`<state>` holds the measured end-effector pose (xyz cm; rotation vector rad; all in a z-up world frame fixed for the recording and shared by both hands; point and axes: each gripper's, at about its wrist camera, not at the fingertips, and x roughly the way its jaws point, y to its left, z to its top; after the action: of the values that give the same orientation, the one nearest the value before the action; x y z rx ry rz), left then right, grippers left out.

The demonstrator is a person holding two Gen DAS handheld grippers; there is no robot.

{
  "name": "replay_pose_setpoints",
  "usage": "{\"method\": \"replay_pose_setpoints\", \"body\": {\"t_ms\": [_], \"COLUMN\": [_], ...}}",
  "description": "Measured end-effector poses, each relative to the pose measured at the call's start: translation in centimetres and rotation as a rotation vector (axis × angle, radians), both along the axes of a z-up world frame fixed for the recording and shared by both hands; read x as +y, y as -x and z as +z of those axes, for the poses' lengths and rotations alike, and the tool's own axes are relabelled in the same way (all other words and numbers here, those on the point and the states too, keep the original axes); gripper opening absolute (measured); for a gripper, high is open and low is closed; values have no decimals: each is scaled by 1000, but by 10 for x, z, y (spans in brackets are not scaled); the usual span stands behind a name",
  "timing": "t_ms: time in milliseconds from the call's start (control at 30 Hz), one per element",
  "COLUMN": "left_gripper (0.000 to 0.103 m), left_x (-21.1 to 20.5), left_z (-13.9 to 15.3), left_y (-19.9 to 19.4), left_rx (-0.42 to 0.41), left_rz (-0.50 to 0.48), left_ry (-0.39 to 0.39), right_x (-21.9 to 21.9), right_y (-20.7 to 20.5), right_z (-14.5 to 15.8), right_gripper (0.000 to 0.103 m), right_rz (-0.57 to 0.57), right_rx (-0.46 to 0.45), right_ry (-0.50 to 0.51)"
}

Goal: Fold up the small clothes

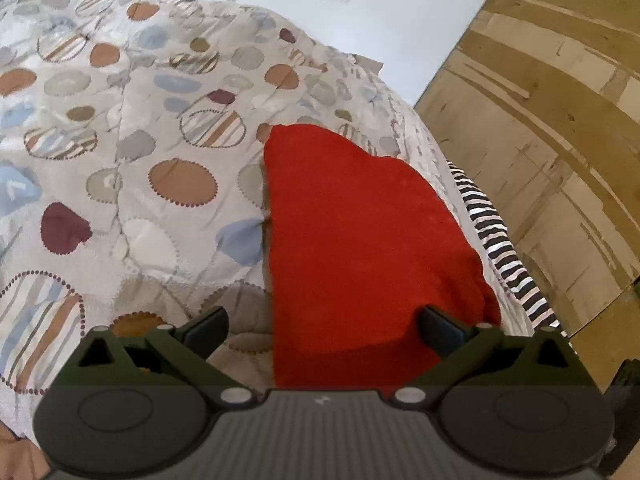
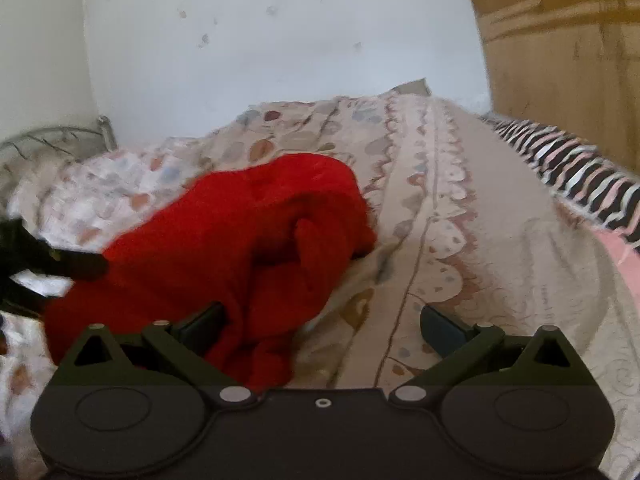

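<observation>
A red garment [image 1: 360, 232] lies on the patterned bedspread [image 1: 132, 152]. In the left wrist view it looks flat and smooth. My left gripper [image 1: 324, 328] is open over its near edge, jaws wide apart and empty. In the right wrist view the red garment [image 2: 240, 240] is bunched in rumpled folds. My right gripper [image 2: 320, 328] is open above its near right end, its left finger [image 2: 200, 324] at the cloth, holding nothing. The left gripper [image 2: 52, 264] shows dark at the garment's left edge.
A black-and-white striped cloth [image 1: 504, 248] lies along the bed's right edge, also in the right wrist view [image 2: 572, 172]. A wooden wardrobe [image 1: 552, 120] stands to the right. A pale wall [image 2: 260, 40] is behind the bed, with a metal bed frame [image 2: 60, 136] at far left.
</observation>
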<state>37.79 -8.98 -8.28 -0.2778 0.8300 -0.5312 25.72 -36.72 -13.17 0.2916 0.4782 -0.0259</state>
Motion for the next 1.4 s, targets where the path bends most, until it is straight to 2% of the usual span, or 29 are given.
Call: {"method": "replay_pose_setpoints", "body": {"t_ms": [133, 233, 333, 567, 733, 833, 933, 1267, 1400], "left_gripper": [103, 103, 103, 103, 103, 103, 103, 103, 103], "left_x": [5, 5, 4, -1, 0, 2, 3, 4, 0], "left_z": [-5, -8, -11, -5, -4, -6, -9, -11, -8], "left_y": [-4, -3, -2, 0, -1, -1, -2, -2, -12], "left_rx": [10, 11, 13, -22, -23, -16, -8, -5, 0], "left_rz": [1, -2, 3, -11, -19, -18, -16, -14, -80], "left_ry": [13, 24, 33, -10, -11, 5, 21, 35, 13], "right_x": [-26, -44, -56, -62, -66, -64, -63, -63, -60], "right_y": [2, -6, -29, -108, -142, -150, -141, -134, -133], "right_z": [15, 28, 34, 28, 13, -5, -15, -20, -20], "right_gripper": [103, 103, 103, 103, 103, 103, 103, 103, 103], "right_rz": [43, 11, -11, 127, 152, 168, 174, 172, 169], "right_rx": [-52, -97, -84, -39, 10, 76, 24, -18, -13], "right_ry": [-149, -189, -185, -273, -329, -350, -343, -341, -322]}}
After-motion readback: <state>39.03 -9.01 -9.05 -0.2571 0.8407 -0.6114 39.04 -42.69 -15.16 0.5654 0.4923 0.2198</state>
